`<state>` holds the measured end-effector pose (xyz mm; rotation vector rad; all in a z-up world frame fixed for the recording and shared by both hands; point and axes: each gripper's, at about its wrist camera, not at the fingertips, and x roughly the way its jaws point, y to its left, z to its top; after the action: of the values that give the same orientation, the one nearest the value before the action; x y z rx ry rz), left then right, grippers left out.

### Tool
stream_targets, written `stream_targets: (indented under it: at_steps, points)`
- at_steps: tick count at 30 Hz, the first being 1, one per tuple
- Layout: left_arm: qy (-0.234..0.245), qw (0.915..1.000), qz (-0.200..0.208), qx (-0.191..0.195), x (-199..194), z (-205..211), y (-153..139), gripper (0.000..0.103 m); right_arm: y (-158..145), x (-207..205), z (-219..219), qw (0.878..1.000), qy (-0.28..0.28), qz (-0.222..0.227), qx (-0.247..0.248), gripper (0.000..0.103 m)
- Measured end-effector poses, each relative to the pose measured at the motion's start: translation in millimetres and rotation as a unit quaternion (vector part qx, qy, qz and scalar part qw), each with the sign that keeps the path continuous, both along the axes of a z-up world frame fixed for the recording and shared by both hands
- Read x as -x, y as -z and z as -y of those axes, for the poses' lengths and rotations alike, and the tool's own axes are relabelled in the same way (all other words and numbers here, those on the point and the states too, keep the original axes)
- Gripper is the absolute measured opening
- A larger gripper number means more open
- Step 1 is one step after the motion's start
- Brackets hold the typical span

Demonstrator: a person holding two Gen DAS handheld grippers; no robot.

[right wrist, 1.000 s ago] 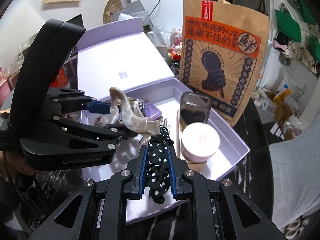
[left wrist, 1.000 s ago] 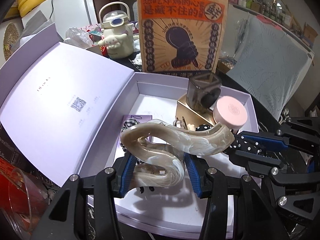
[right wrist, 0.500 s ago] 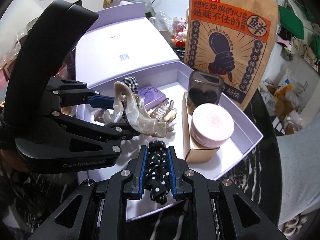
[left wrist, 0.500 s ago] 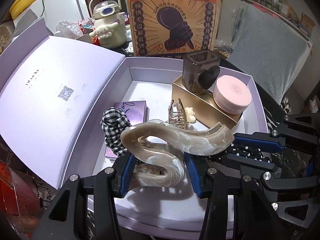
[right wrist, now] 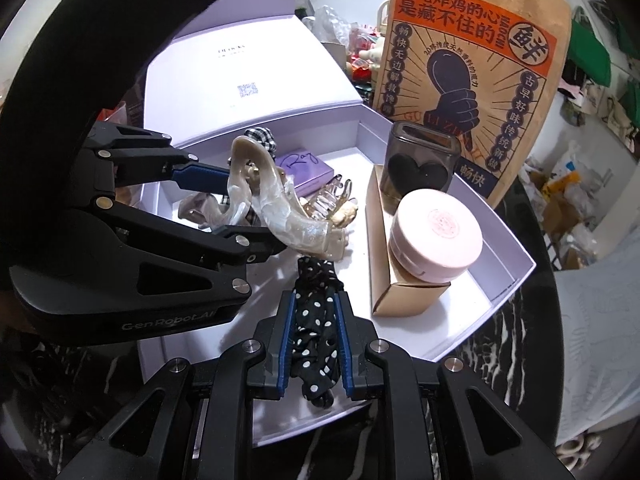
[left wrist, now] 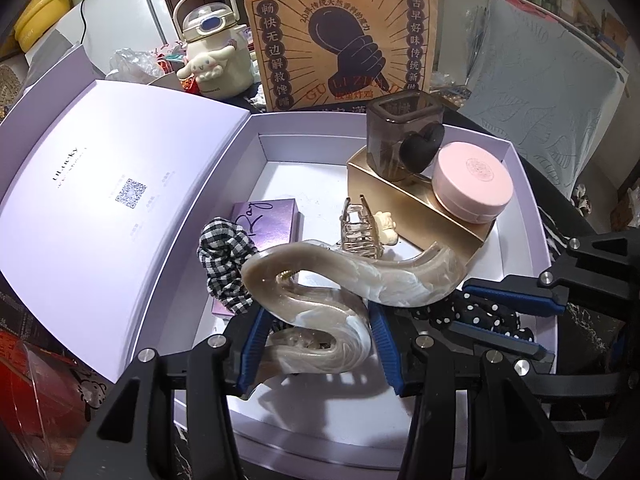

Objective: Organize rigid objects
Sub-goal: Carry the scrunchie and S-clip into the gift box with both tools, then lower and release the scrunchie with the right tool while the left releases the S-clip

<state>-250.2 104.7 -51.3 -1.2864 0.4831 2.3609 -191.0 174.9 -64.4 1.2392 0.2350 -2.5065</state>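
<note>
Bright, sharp, fisheye-warped, dark corners

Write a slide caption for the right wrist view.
Right gripper clamps a polka-dot scrunchie over the open lavender box; left gripper holds a marbled hair claw.

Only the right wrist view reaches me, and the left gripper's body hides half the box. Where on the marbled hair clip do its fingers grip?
Observer: Both fingers clamp the lower loop of the marbled hair clip.
Operator: What is the checked thing behind it?
Observer: A checked scrunchie, lying over the left edge of the small purple box.
Operator: Any bare floor near that gripper?
Observer: Yes, the lavender box has bare floor along its near wall, under the clip.
</note>
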Motion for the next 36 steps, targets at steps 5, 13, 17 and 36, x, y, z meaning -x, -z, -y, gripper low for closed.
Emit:
stream_targets:
  at_steps: [5,13,17,36]
  points:
    - [-0.001,1.0,-0.001,0.002,2.6,-0.8,0.3,0.048,-0.5,-0.6,-1.4,1.0,0.003,0.002,-0.001,0.02]
    - [-0.017,0.9997,0.007,-0.014,5.0,0.8,0.0,0.048,-12.6,-8.4,-16.6,1.0,0.025,-0.003,0.003,0.032]
    - [-0.017,0.9997,0.009,-0.016,1.8,-0.8,1.0,0.048,-19.3,-12.7,-26.3,0.999,0.039,-0.009,0.005,0.036]
    - [-0.029,0.9988,0.028,-0.028,-18.0,-3.5,-1.4,0.049,-30.2,-19.8,-39.7,0.998,0.061,-0.03,0.005,0.04]
